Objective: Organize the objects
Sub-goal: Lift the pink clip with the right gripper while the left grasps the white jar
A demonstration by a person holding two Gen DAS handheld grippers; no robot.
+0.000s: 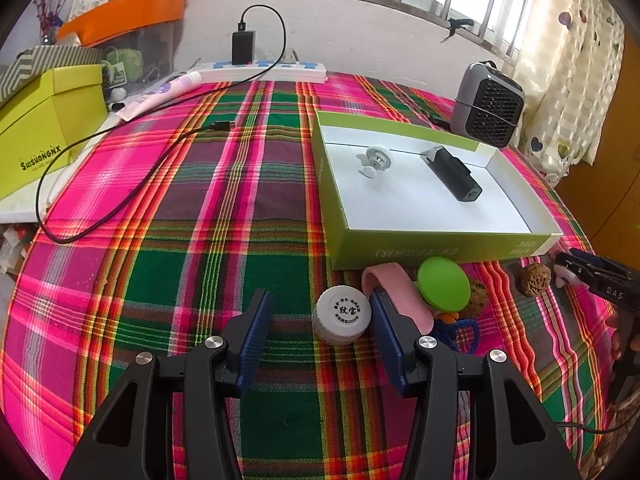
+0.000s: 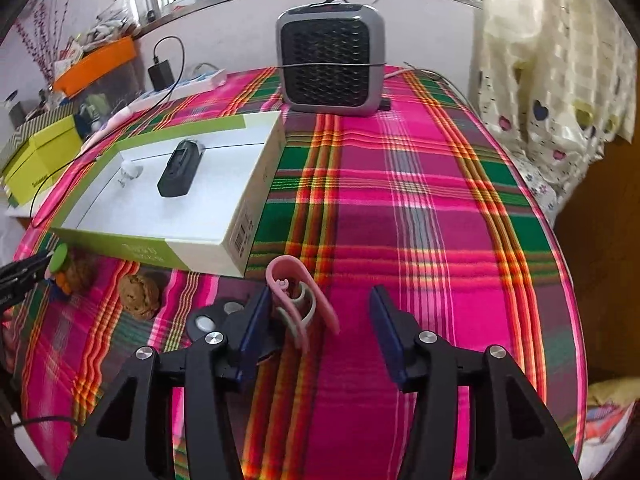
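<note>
Left claw point(image 1: 320, 340) is spread wide w/ the white cap point(image 1: 342, 315) between its fingers, nothing gripped; right claw point(image 2: 316, 332) is also released, pink clip point(image 2: 298, 304) just by its left finger. Box point(image 1: 440, 246) w/ two items inside sits just beyond. Risk: the cap touches the left claw's right finger, so closing off-centre may push it into the pink clip point(image 1: 400, 296) and green disc point(image 1: 443, 283).

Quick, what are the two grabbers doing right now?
Left gripper: open, white cap between its fingers.
Right gripper: open, pink clip between its fingers.
</note>
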